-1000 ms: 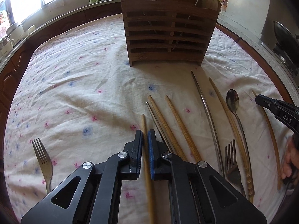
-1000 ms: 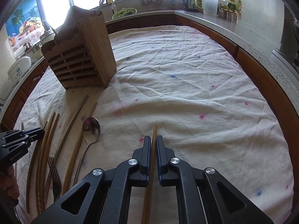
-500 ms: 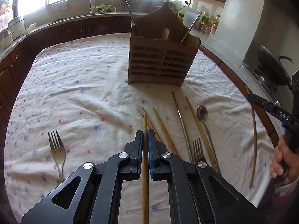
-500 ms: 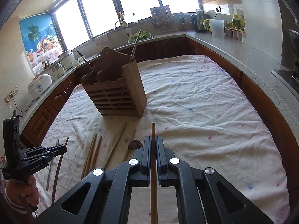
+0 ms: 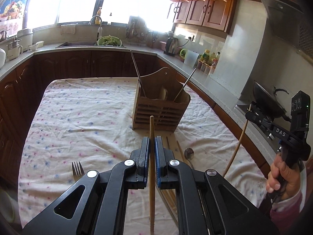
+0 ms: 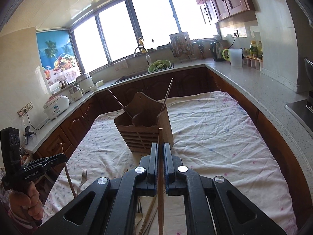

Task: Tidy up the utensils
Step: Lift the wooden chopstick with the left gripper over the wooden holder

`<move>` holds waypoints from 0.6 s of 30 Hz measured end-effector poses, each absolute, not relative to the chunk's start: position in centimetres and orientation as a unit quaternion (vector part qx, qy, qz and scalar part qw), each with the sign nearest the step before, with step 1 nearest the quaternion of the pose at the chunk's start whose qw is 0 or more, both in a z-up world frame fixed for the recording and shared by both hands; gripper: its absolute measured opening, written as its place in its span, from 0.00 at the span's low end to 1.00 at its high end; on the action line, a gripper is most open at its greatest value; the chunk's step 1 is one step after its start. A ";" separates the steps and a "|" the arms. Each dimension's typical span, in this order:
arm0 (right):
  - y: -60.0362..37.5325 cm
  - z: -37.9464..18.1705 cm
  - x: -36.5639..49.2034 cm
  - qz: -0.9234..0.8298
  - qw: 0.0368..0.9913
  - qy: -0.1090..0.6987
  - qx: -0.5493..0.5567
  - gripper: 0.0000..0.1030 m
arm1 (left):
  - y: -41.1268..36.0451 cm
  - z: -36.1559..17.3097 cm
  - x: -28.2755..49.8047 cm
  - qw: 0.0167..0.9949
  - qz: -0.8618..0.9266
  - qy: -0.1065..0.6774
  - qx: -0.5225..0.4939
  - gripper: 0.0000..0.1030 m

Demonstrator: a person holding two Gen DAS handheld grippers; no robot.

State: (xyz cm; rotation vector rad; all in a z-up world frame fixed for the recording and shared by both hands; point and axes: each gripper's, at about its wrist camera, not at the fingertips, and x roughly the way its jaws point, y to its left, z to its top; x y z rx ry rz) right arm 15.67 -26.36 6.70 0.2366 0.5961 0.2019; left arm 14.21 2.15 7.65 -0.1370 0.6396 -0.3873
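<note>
sunlit kitchen windows (image 6: pixel 152 29), dark wood cabinets (image 5: pixel 88 64), grey countertop (image 6: pixel 254 82)

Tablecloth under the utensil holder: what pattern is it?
The tablecloth is cream with small scattered pink and blue flecks, seen best in the left wrist view.

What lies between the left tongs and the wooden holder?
In the left wrist view, only bare tablecloth separates the left tongs from the wooden holder, apart from the tip of the chopstick they grip.

Black left claw (image 5: pixel 152 146) with blue pads (image 5: pixel 157 157), silver screws; pink sleeve (image 5: pixel 285 209) at wrist.
</note>
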 end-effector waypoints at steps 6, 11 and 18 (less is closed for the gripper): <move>-26.4 8.6 15.9 0.101 0.952 0.266 0.116 0.05 | 2.8 8.6 14.2 0.934 -0.186 0.296 -0.077 0.04; -26.3 9.2 16.5 0.102 0.953 0.258 0.118 0.05 | 3.1 8.8 14.4 0.936 -0.186 0.288 -0.083 0.04; -26.1 9.5 17.5 0.104 0.954 0.251 0.126 0.05 | 3.3 10.1 15.0 0.942 -0.184 0.266 -0.089 0.04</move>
